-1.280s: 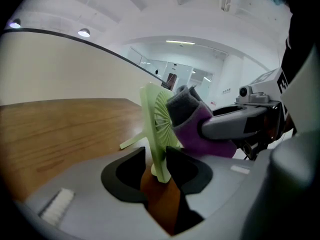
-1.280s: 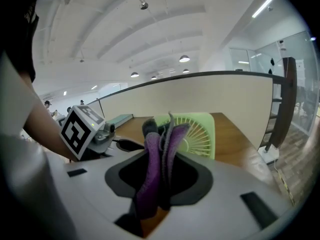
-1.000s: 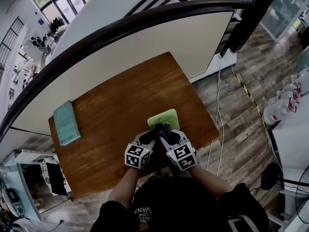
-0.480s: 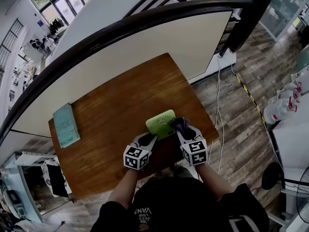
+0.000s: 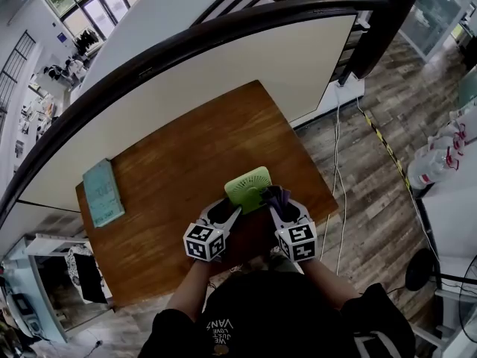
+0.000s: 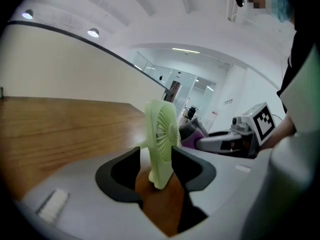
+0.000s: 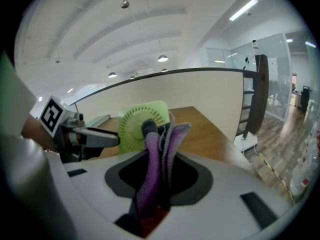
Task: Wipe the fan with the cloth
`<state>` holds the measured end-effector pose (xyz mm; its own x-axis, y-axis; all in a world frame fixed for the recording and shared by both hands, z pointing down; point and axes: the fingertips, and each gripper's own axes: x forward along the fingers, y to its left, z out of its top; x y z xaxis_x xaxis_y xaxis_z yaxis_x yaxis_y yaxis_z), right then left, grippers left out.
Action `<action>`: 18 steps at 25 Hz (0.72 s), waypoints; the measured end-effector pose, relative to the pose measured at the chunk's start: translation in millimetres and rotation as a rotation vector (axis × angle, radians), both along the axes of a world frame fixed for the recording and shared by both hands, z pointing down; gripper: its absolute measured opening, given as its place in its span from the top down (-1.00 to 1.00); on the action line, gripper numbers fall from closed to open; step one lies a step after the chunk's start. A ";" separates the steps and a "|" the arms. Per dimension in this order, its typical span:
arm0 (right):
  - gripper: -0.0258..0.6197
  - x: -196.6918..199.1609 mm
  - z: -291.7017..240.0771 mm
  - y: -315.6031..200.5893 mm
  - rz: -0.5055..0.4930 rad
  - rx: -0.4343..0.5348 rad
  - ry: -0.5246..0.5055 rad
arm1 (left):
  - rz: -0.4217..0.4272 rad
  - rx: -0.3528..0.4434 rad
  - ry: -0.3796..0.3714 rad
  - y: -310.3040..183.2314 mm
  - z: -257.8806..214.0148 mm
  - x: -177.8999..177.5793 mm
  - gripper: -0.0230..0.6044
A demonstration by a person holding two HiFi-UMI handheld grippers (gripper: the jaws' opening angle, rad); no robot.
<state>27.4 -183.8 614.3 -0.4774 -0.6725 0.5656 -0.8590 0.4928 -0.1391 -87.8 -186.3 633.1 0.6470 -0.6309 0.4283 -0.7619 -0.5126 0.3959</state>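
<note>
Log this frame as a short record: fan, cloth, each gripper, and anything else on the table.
fan: green, upright on the wooden table, near the person's edge
left gripper: fingers opening, fan's base between them
right gripper: shut on cloth
cloth: purple, bunched, just right of the fan; contact unclear
other: teal book at the table's left edge

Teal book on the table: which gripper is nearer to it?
Left. The left gripper, jaws opening around the fan, sits right of the book; the right gripper, clamping the cloth, is farther right.
</note>
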 end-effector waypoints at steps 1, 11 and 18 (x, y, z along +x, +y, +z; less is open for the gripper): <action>0.56 -9.6 1.0 7.3 -0.030 -0.005 -0.004 | -0.011 0.020 0.008 -3.8 -7.5 -2.9 0.34; 0.56 -88.5 26.2 48.8 -0.290 -0.073 0.019 | 0.010 0.115 -0.003 -32.6 -42.4 -4.4 0.42; 0.56 -81.5 35.0 35.6 -0.285 -0.082 0.036 | 0.009 0.110 -0.023 -35.9 -40.6 -7.5 0.58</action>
<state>-54.2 -148.2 649.3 -0.6194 -0.4656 0.6321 -0.6924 0.7035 -0.1603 -95.3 -222.3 592.4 0.6434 -0.6693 0.3716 -0.7655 -0.5588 0.3191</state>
